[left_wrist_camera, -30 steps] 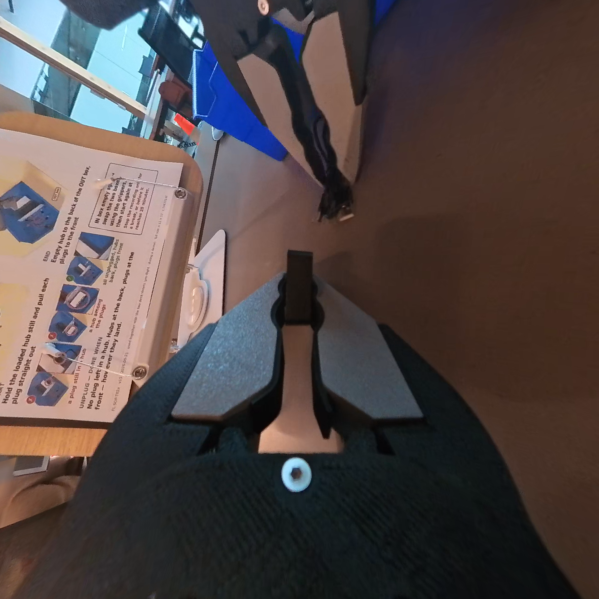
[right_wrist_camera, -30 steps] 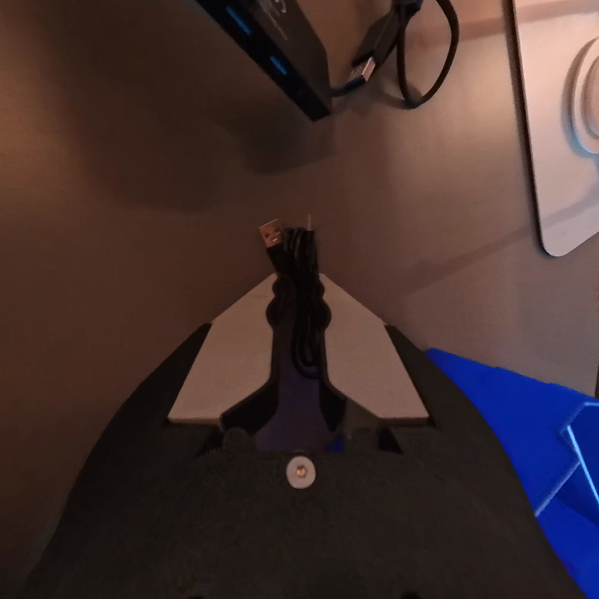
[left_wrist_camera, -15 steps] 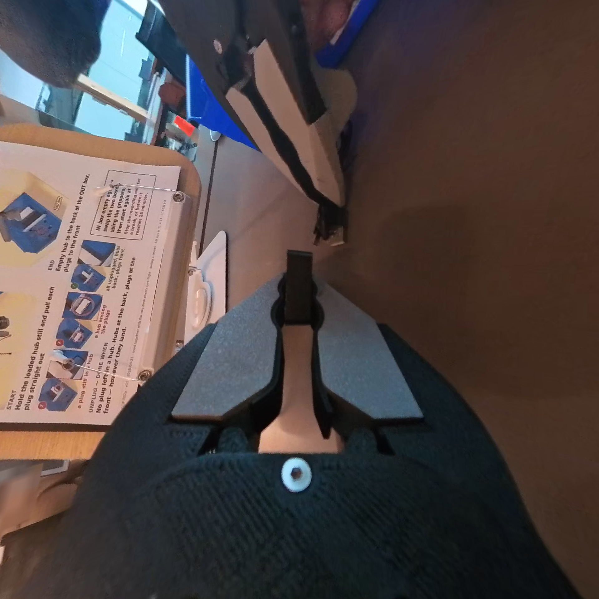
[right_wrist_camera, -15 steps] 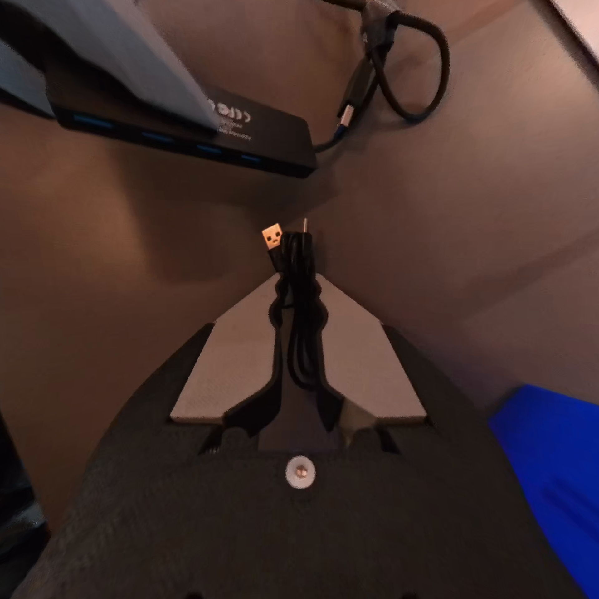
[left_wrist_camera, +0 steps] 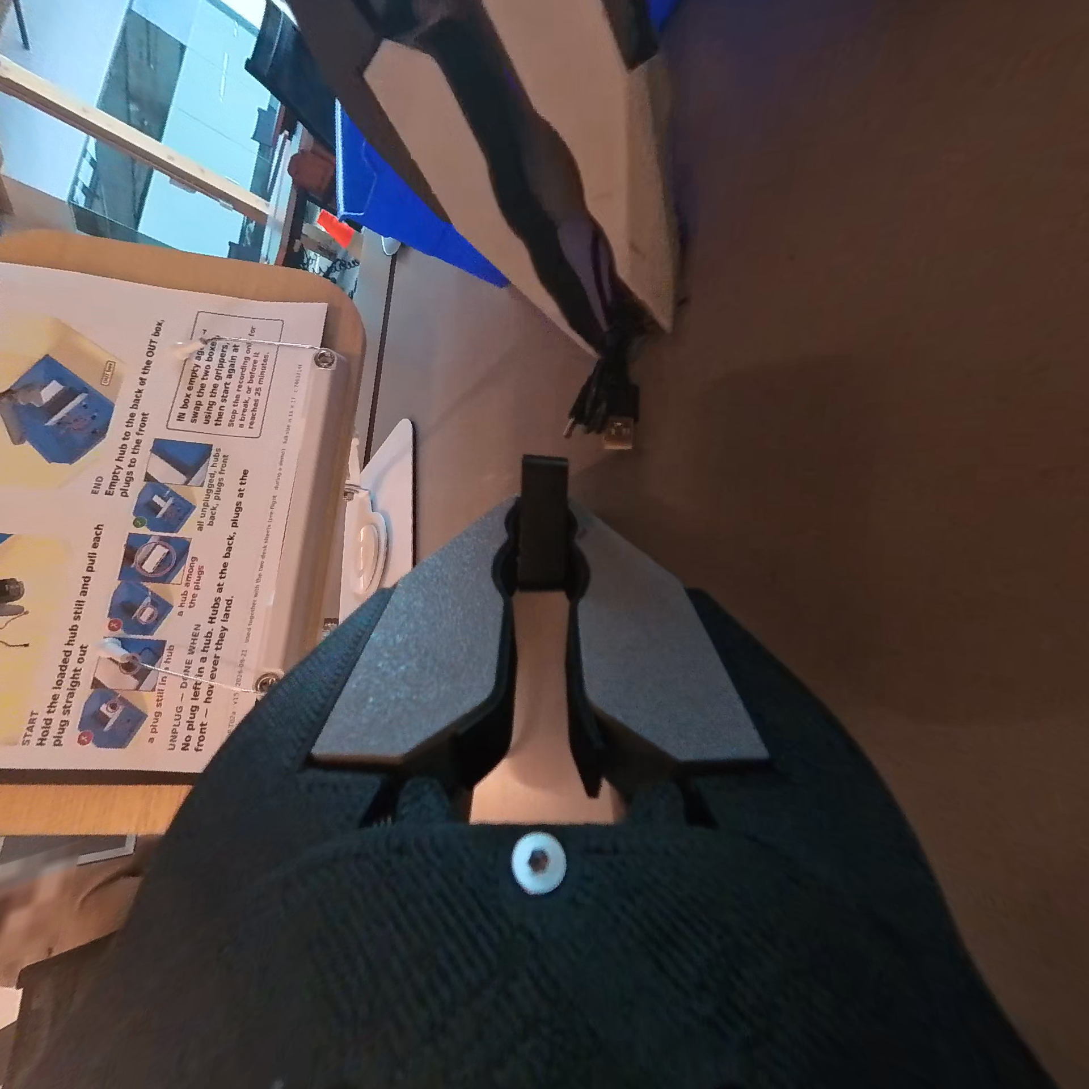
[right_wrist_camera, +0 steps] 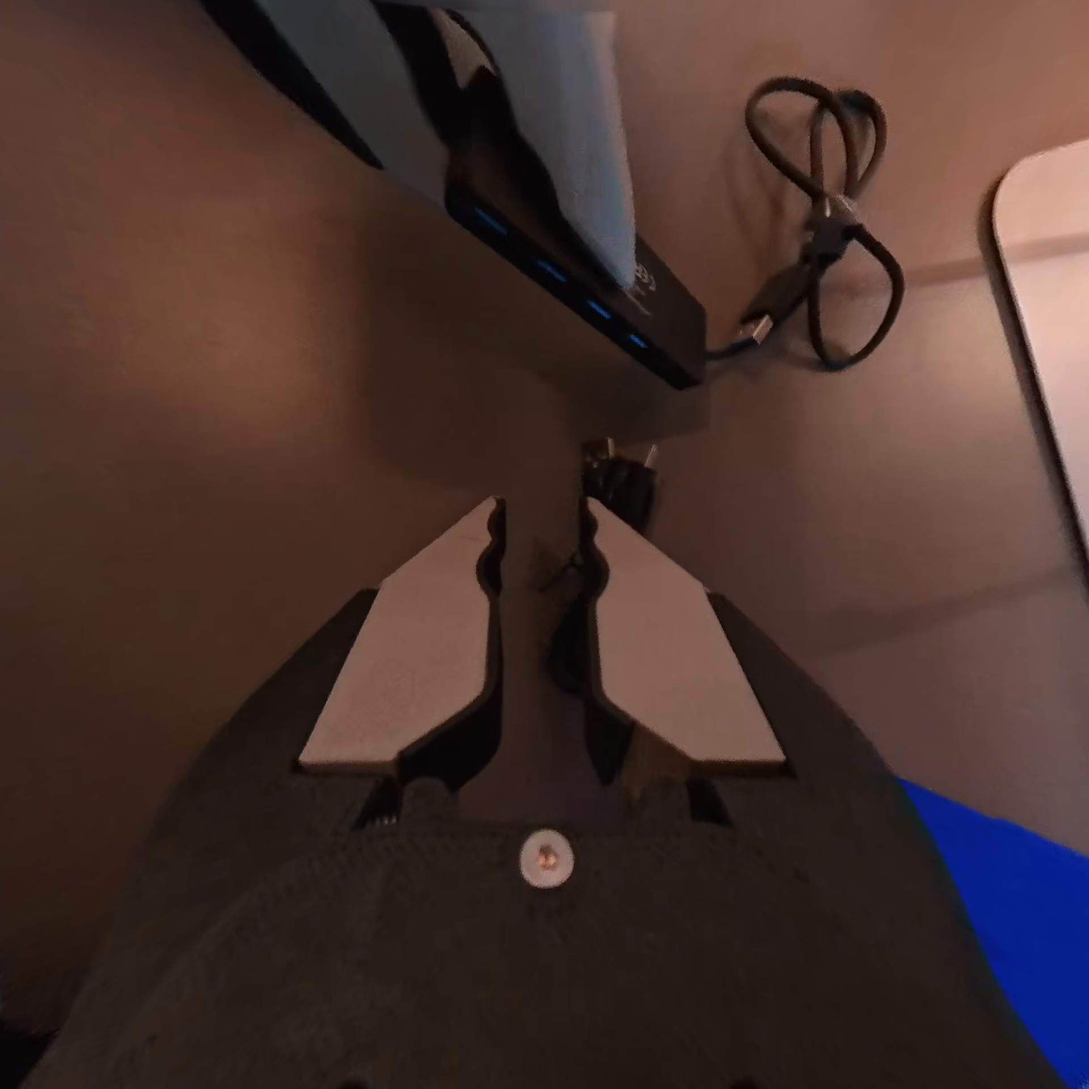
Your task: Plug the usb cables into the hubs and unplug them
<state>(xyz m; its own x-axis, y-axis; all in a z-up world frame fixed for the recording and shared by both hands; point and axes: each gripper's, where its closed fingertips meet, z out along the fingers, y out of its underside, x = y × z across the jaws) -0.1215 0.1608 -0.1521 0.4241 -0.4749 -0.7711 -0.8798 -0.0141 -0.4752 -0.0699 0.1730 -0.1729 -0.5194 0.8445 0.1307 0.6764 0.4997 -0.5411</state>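
Left claw point(left_wrist_camera: 543, 518): closed tight on a slim black rectangular USB hub point(left_wrist_camera: 543, 524), one end of which stands up between the grey textured pads. Beyond it, from my left wrist view, the right claw point(left_wrist_camera: 624, 330) comes in from above, with a bundled black USB cable point(left_wrist_camera: 607, 389) below its tip, metal plug point(left_wrist_camera: 619, 437) lowest, near the brown counter point(left_wrist_camera: 884, 530). At left: a laminated instruction sheet point(left_wrist_camera: 147, 501) on a pale wooden board, a white plate-like stand point(left_wrist_camera: 383, 501) beside it, and a blue plastic bin point(left_wrist_camera: 401, 224) farther back.

Right wrist view: right claw point(right_wrist_camera: 542, 512) parted to a narrow gap, gripping nothing that I can make out. The cable bundle point(right_wrist_camera: 619, 483) sits just past the right finger and off the centreline; blur keeps me from saying whether it touches that finger. Ahead, the hub point(right_wrist_camera: 648, 318) shows its row of blue-lit ports, held aloft in the left claw point(right_wrist_camera: 530, 147). Its own short lead lies looped on the counter point(right_wrist_camera: 177, 353) to the right, well clear.

Handling, my judgement: the cable is light and limp, and its coil will flop and twist; only the moulded plug housing is stiff, so I would take hold there, squarely, with the metal tip protruding. The hub is light, rigid and smooth-cased, liable to pivot under insertion force, so gripping near the ports would steady it better.
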